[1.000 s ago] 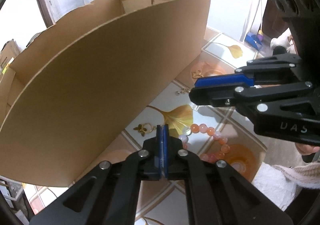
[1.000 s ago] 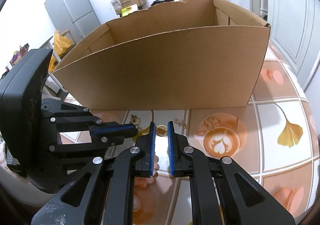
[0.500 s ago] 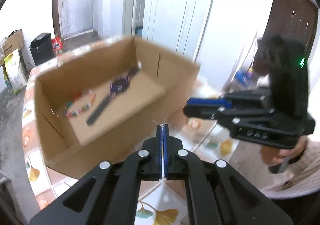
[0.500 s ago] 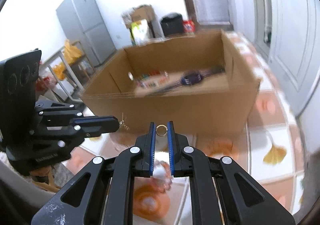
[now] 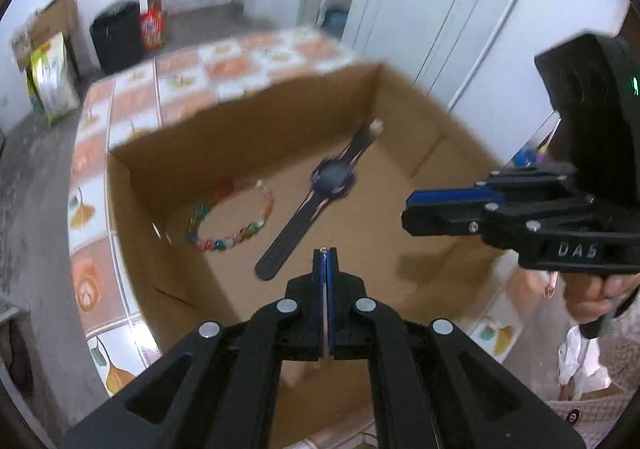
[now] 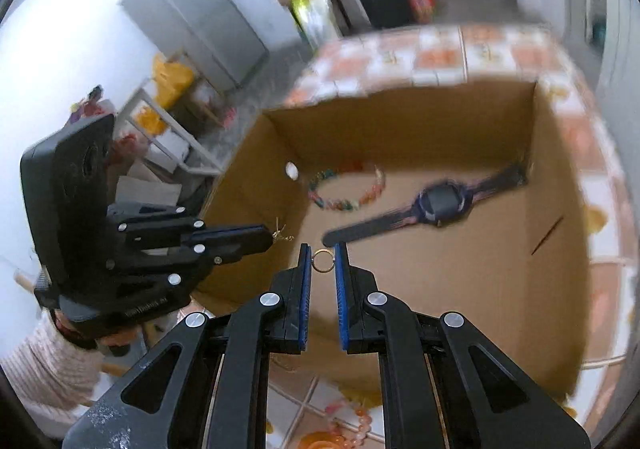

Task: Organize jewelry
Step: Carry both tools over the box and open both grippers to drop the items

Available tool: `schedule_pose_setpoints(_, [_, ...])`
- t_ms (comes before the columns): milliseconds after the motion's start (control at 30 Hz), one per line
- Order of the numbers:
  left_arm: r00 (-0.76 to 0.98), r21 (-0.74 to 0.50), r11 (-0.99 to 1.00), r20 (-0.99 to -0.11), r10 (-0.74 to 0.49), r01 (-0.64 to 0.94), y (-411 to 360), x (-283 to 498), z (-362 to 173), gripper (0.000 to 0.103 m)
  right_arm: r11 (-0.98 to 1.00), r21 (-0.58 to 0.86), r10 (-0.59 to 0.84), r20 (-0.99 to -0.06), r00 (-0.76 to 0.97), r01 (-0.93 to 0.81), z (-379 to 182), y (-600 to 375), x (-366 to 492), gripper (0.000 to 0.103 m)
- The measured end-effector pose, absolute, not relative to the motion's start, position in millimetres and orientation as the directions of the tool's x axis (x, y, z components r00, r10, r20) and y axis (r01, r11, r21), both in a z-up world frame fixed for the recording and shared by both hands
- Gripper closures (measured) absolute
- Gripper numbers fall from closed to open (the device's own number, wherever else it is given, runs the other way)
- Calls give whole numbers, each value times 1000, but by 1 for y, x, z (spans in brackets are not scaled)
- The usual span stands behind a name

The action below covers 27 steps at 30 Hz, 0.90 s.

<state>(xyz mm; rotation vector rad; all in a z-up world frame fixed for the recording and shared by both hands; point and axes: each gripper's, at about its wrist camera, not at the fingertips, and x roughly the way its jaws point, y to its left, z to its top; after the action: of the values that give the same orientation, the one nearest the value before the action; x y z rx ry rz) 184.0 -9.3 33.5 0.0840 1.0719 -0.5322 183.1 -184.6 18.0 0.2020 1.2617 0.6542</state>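
Right gripper: jaws pinch a small gold ring at the pad tips, hanging over the near side of the box.
Left gripper: jaws pressed together; in the right view a thin gold earring hangs from its tip, at 9 o'clock of the ring, over the box's left wall.
Box contents: watch and bead bracelet lie flat on the floor.
Watch axis: in the left view the strap runs from 7 o'clock up to 1 o'clock, face up.
Bracelet: at 9 o'clock of the watch, apart from it.
Outside: an orange bead bracelet lies on the table, near side of the box.
Step (judged): dropping both pieces in.
Advice: release over bare cardboard, clear of the strap; go low first, small parts bounce.
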Motion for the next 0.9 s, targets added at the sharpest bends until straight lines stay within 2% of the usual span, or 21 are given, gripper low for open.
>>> schedule_pose_setpoints(133, [296, -169, 885, -901, -318, 434, -15, 198, 9, 101, 826, 476, 517, -853, 70, -301, -1, -178, 197, 93])
schedule_pose_setpoints(300, [261, -153, 907, -927, -270, 393, -14, 208, -8, 101, 847, 462, 492, -869, 56, -265, -13, -179, 203, 89])
schedule_pose_setpoints(400, [261, -143, 911, -931, -257, 386, -12, 210, -11, 100, 855, 447, 480, -874, 78, -263, -12, -183, 204, 83])
schedule_pose_setpoints(467, [262, -138, 916, -932, -248, 376, -11, 210, -11, 88, 858, 442, 477, -875, 85, -261, -12, -185, 206, 79])
schedule_pose_setpoints(633, [292, -141, 918, -921, -259, 370, -8, 208, -2, 85, 865, 434, 474, -872, 123, -253, -3, -195, 206, 79])
schedule_pose_setpoints(800, [421, -157, 914, -849, -318, 374, 5, 188, 31, 85, 840, 460, 529, -813, 244, -288, 26, -213, 187, 79])
schedule_pose_setpoints(900, [541, -174, 887, -737, -405, 427, 18, 146, 61, 85, 807, 477, 586, -724, 365, -349, 58, -235, 149, 79])
